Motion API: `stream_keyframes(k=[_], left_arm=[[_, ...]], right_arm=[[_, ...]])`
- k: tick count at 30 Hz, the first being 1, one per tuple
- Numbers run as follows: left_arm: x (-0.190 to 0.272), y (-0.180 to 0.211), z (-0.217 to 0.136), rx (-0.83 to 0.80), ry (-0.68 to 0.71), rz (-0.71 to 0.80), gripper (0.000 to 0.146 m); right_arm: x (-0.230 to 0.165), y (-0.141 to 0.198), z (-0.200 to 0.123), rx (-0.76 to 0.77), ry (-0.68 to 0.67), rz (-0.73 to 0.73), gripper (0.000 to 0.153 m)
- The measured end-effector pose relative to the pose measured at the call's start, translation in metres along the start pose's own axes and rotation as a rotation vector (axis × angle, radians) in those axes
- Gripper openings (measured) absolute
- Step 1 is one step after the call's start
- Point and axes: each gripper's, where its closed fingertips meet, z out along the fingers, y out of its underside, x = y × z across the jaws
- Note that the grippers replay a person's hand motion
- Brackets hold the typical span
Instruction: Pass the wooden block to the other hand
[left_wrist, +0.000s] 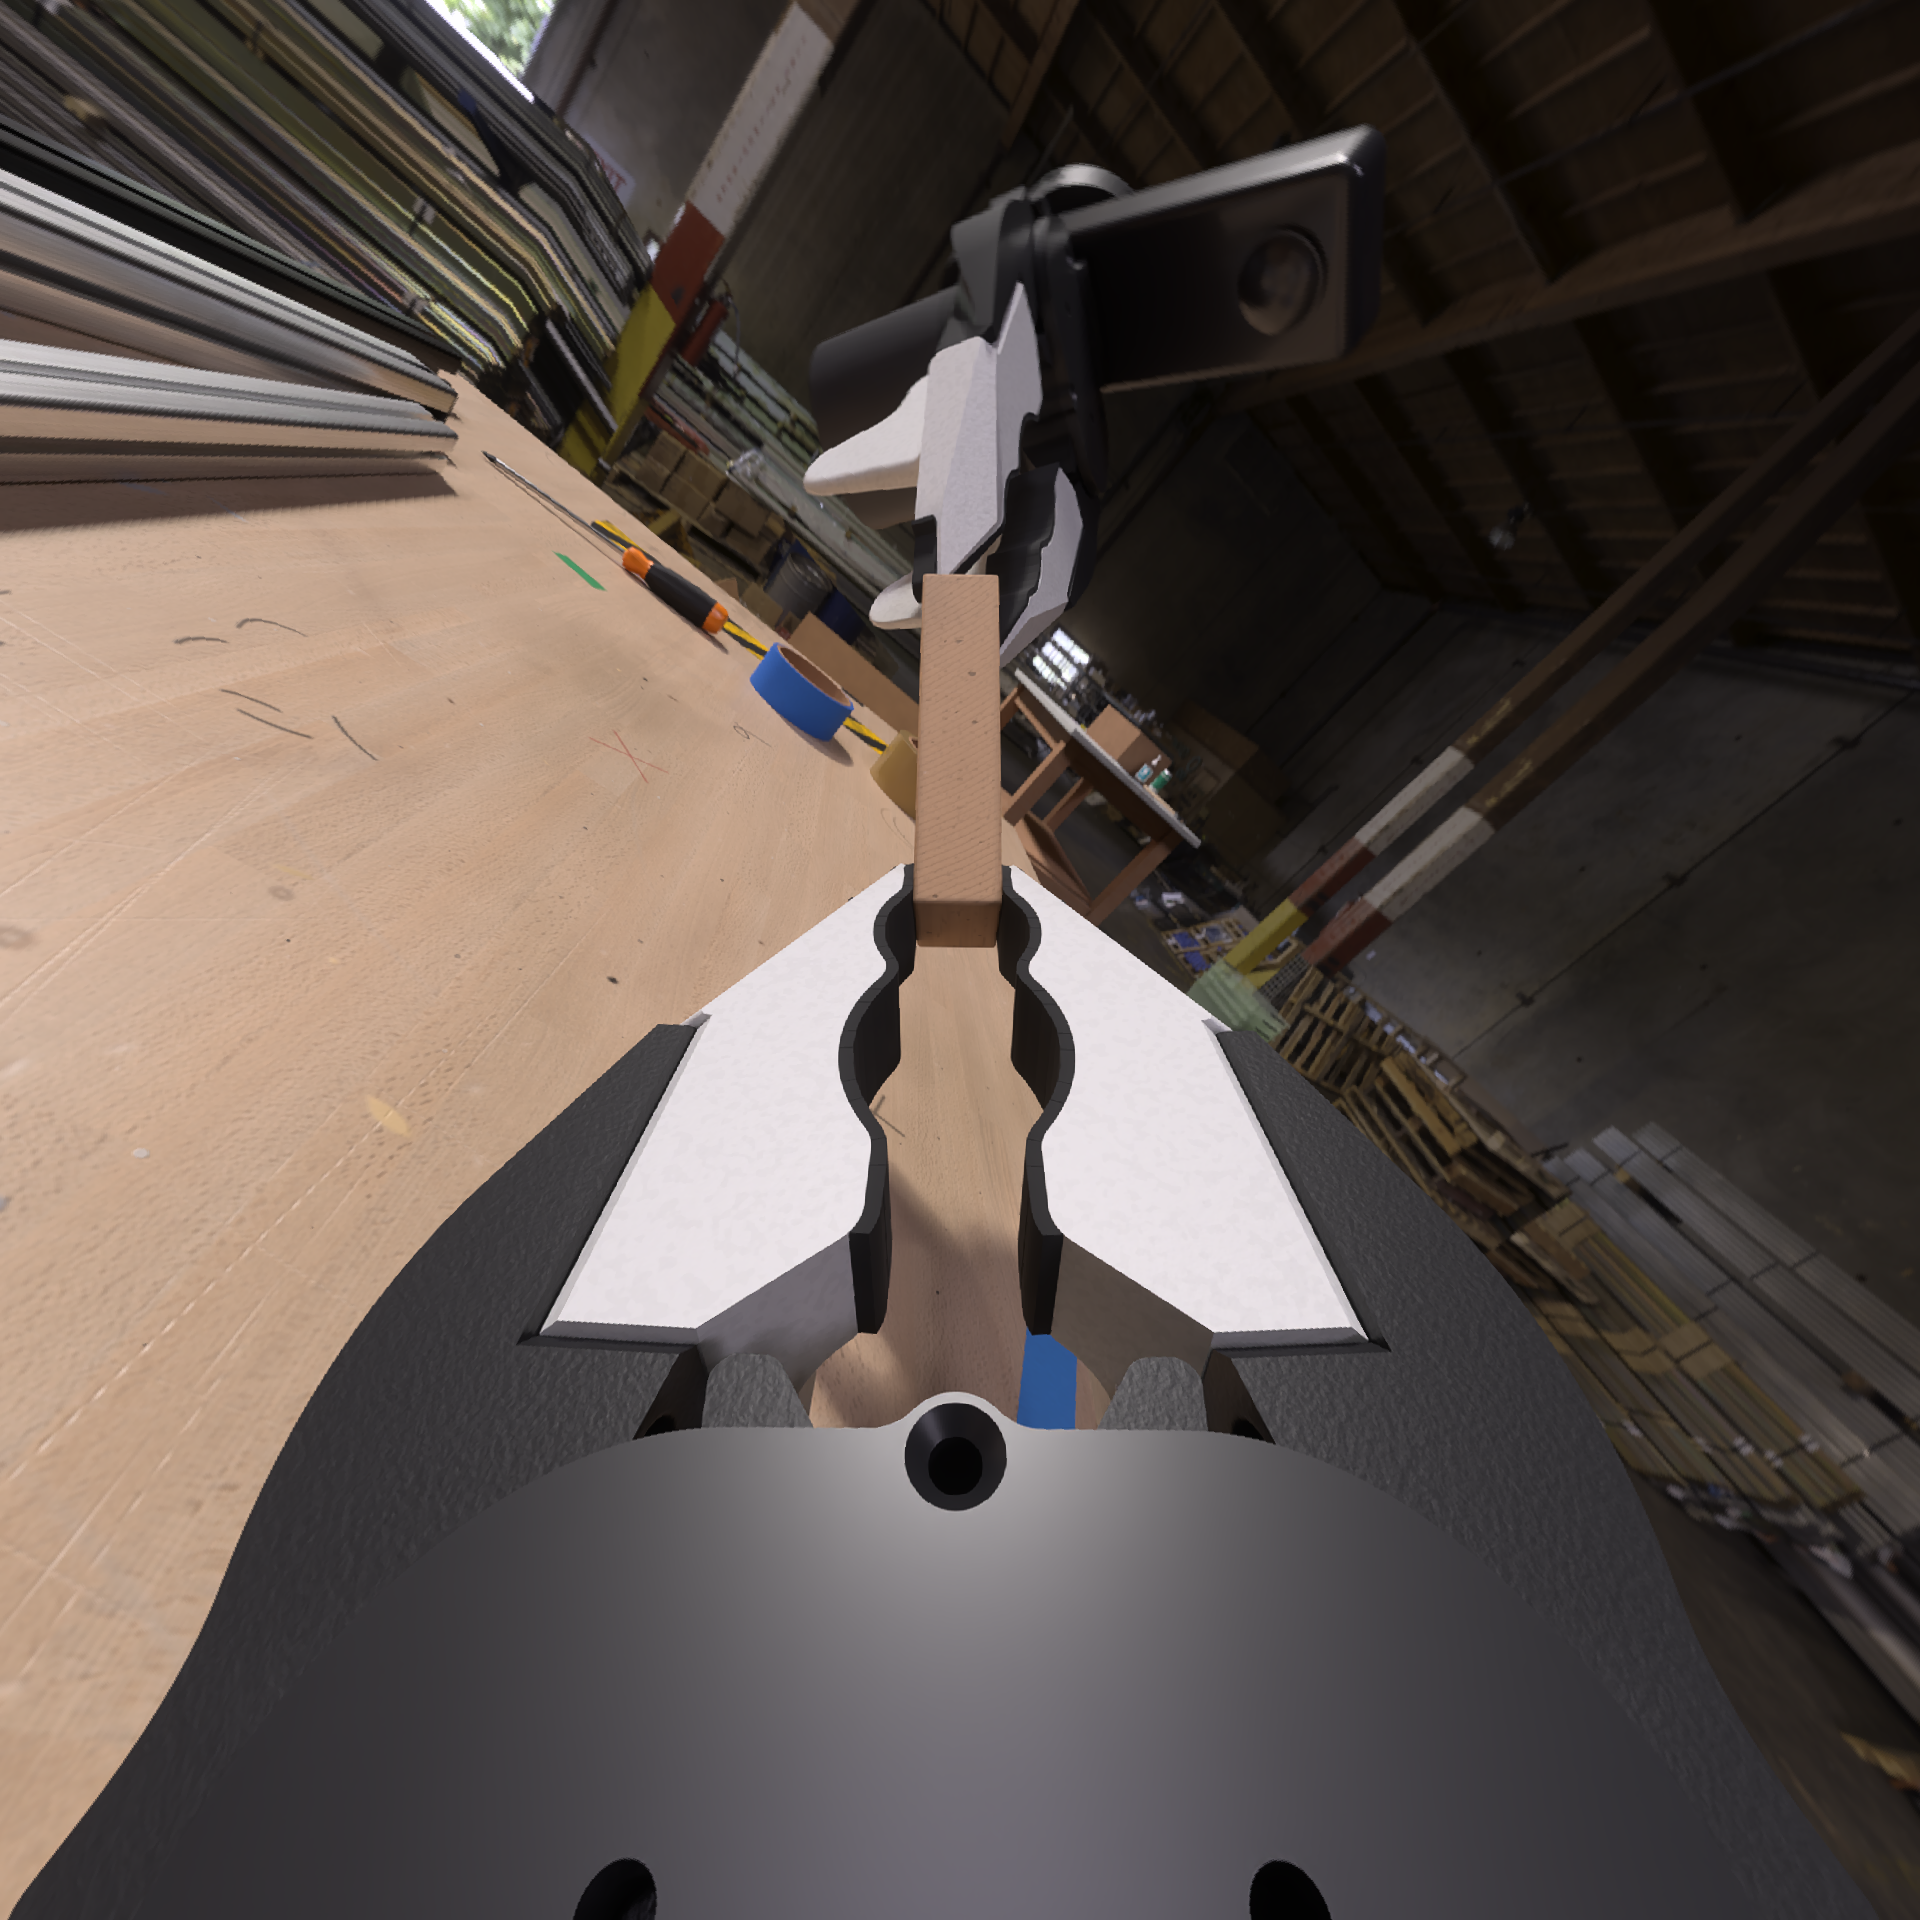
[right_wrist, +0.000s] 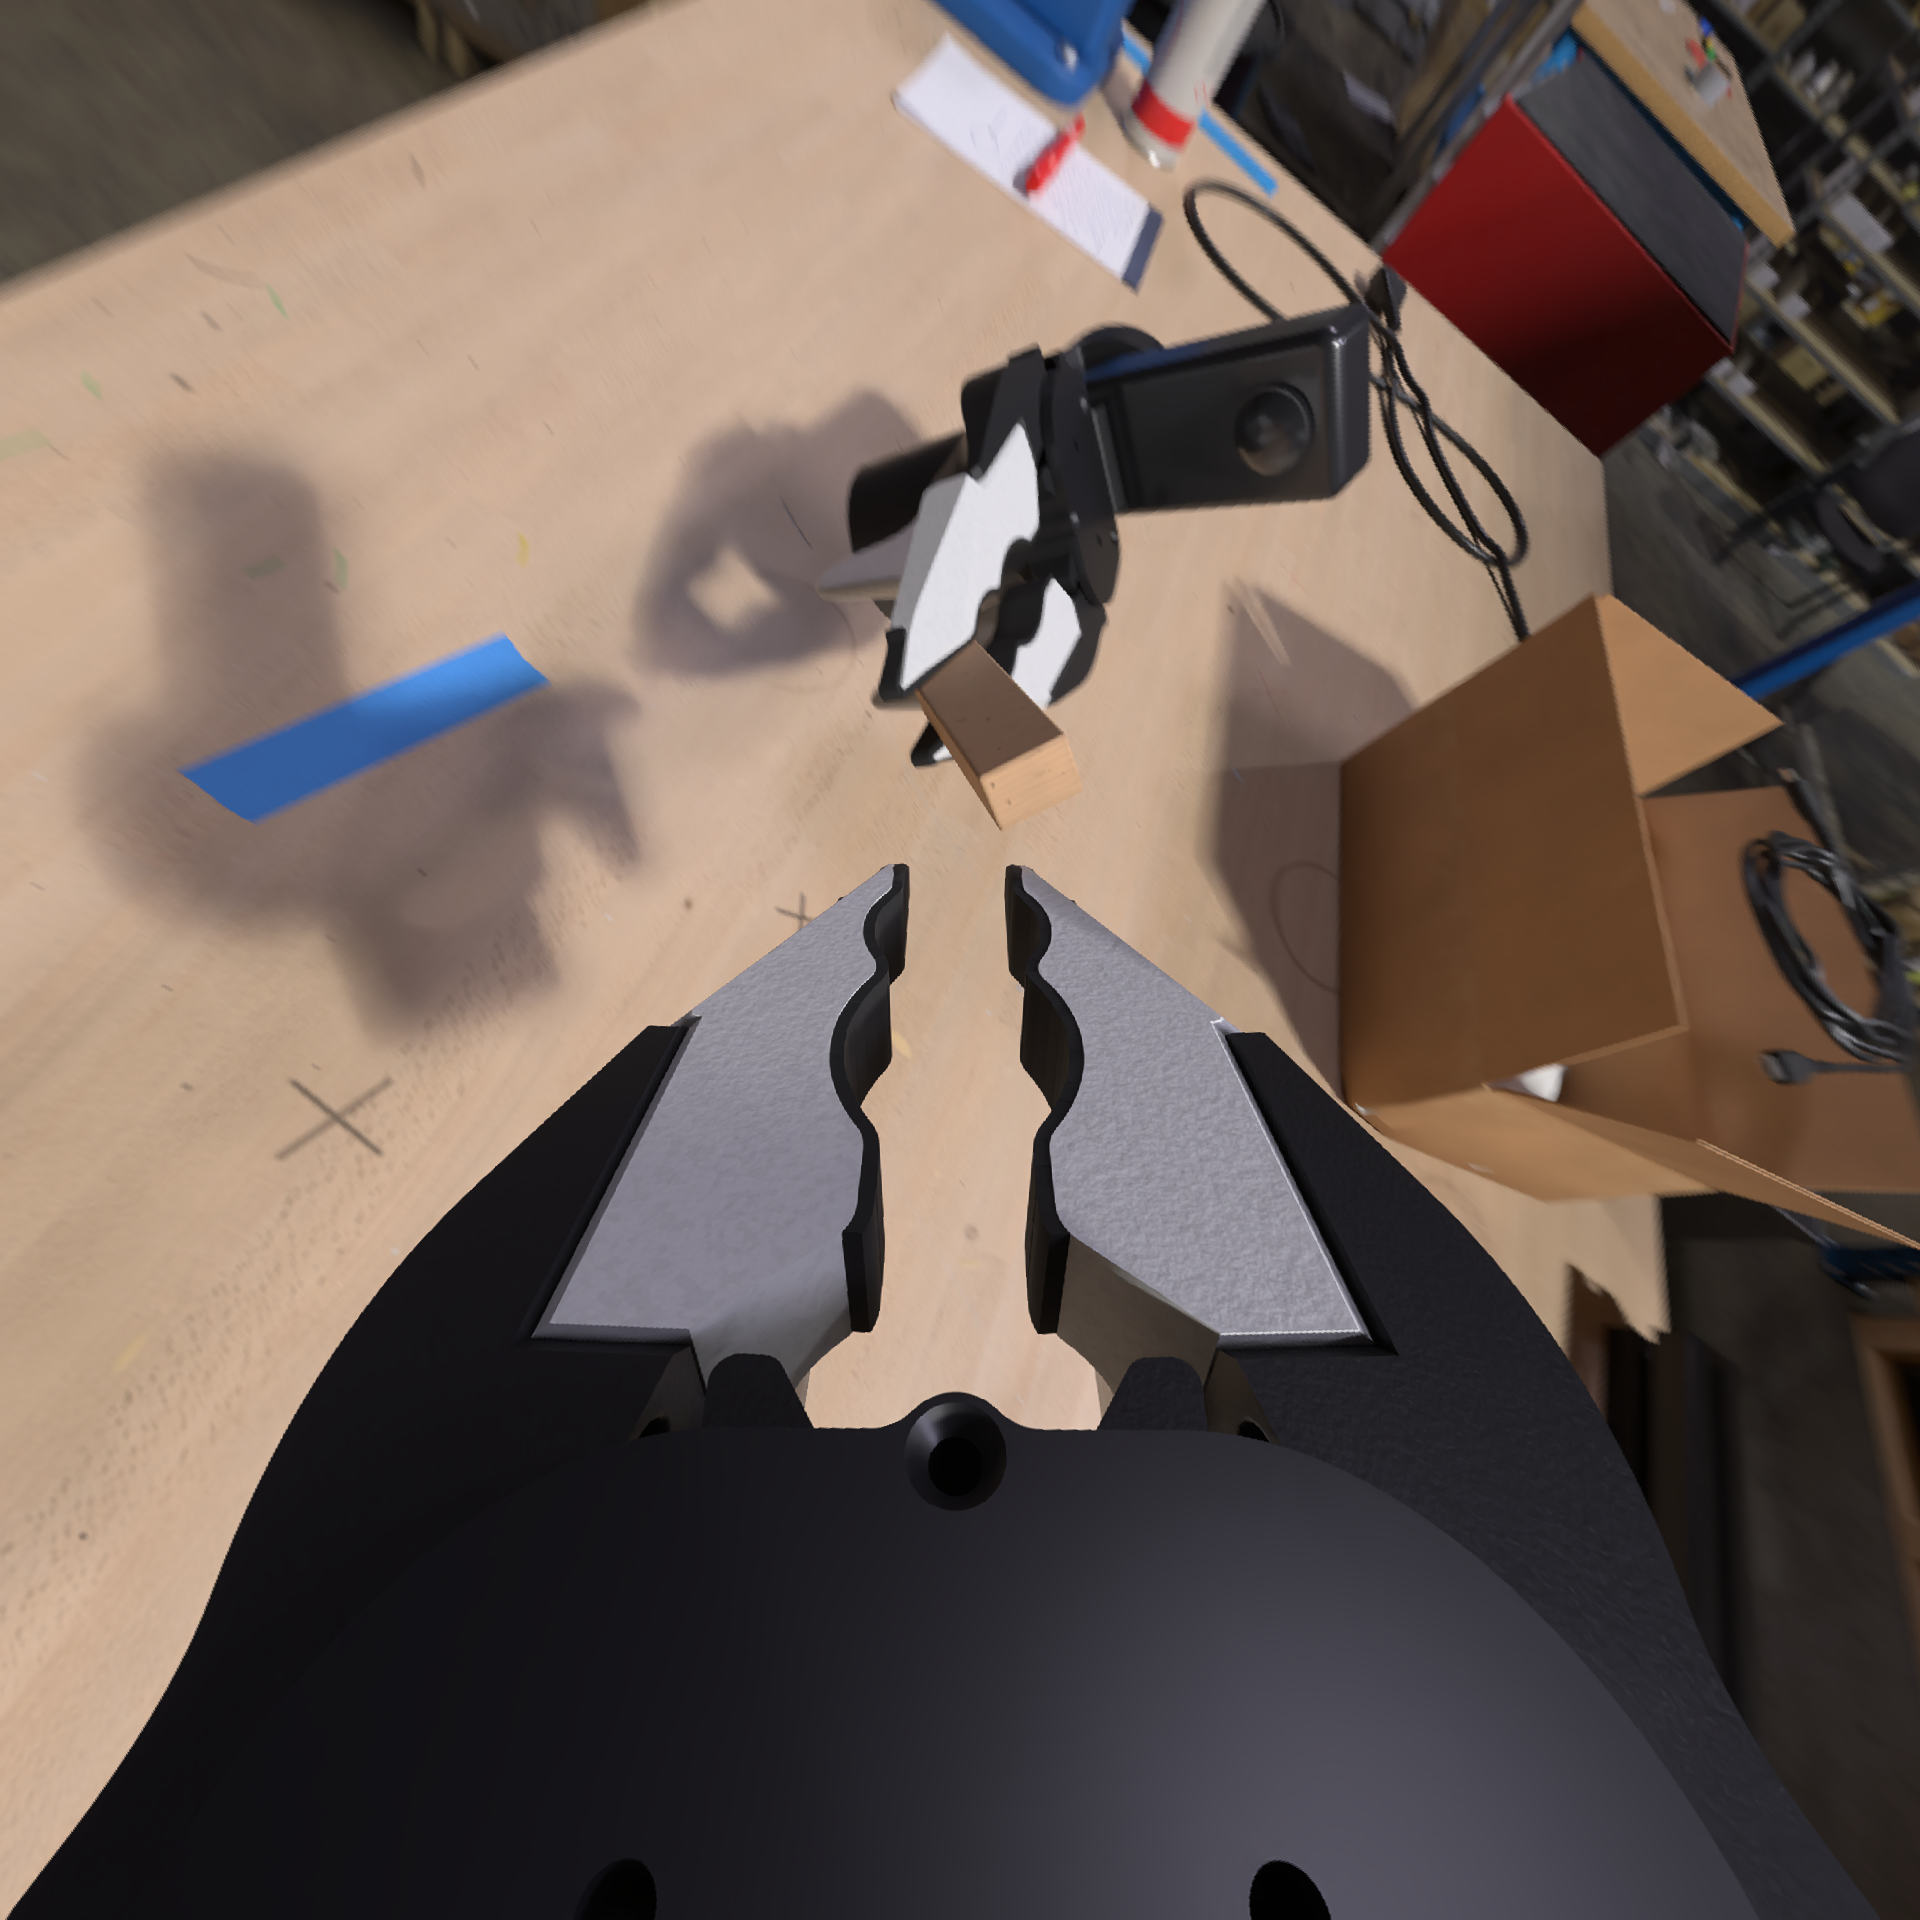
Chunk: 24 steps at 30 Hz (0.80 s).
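Observation:
The wooden block (left_wrist: 958, 748) is a long light-brown bar held above the wooden table (left_wrist: 312, 883). My left gripper (left_wrist: 956, 904) is shut on its near end, and the bar points straight ahead. My right gripper (left_wrist: 961, 613) shows at the bar's far end in the left wrist view. In the right wrist view my right gripper (right_wrist: 956, 878) has its jaws parted with nothing between them. The block's free end (right_wrist: 1023, 774) hangs just ahead of the fingertips, slightly right. The left gripper (right_wrist: 971, 691) grips the block's other end there.
A blue tape roll (left_wrist: 800, 691) and an orange-and-black screwdriver (left_wrist: 675, 592) lie far along the table. Below the grippers lies a blue tape strip (right_wrist: 364, 727). An open cardboard box (right_wrist: 1507, 883), a black cable (right_wrist: 1455, 468) and a notepad (right_wrist: 1029, 156) are to the right and beyond.

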Motion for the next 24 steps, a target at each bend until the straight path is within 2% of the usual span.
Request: stream_keyframes(k=[2, 5, 8, 9, 10, 11, 12, 13, 17, 24], left_arm=[[0.0, 0.001, 0.002, -0.018, 0.004, 0.002, 0.014], [-0.004, 0.006, 0.004, -0.024, 0.022, -0.035, 0.014], [-0.004, 0.009, 0.003, -0.044, 0.012, -0.037, 0.014], [-0.003, 0.01, 0.003, -0.051, 0.018, -0.036, 0.014], [-0.002, 0.011, 0.005, -0.059, 0.024, -0.037, 0.014], [-0.003, 0.013, 0.008, -0.075, 0.021, -0.043, 0.014], [-0.003, 0.015, 0.011, -0.091, 0.019, -0.05, 0.014], [-0.003, 0.016, 0.014, -0.098, 0.028, -0.058, 0.014], [-0.004, 0.022, 0.015, -0.11, 0.055, -0.09, 0.014], [0.0, 0.029, 0.019, -0.144, 0.097, -0.103, 0.014]], right_arm=[[-0.004, -0.001, 0.003, 0.057, -0.039, 0.021, 0.018], [-0.008, 0.002, 0.012, 0.03, -0.033, -0.041, 0.018], [-0.008, 0.002, 0.015, 0.044, -0.039, -0.042, 0.022], [-0.006, 0.005, 0.017, 0.041, -0.022, -0.034, 0.033], [-0.003, 0.011, 0.019, -0.004, 0.003, -0.029, 0.054], [-0.004, 0.014, 0.021, -0.035, 0.001, -0.03, 0.068], [-0.006, 0.013, 0.023, -0.026, -0.015, -0.03, 0.071], [-0.008, 0.012, 0.024, -0.008, -0.024, -0.032, 0.069], [-0.017, 0.017, 0.029, -0.041, -0.049, -0.107, 0.04], [-0.025, 0.016, 0.03, -0.02, -0.084, -0.115, 0.026]])
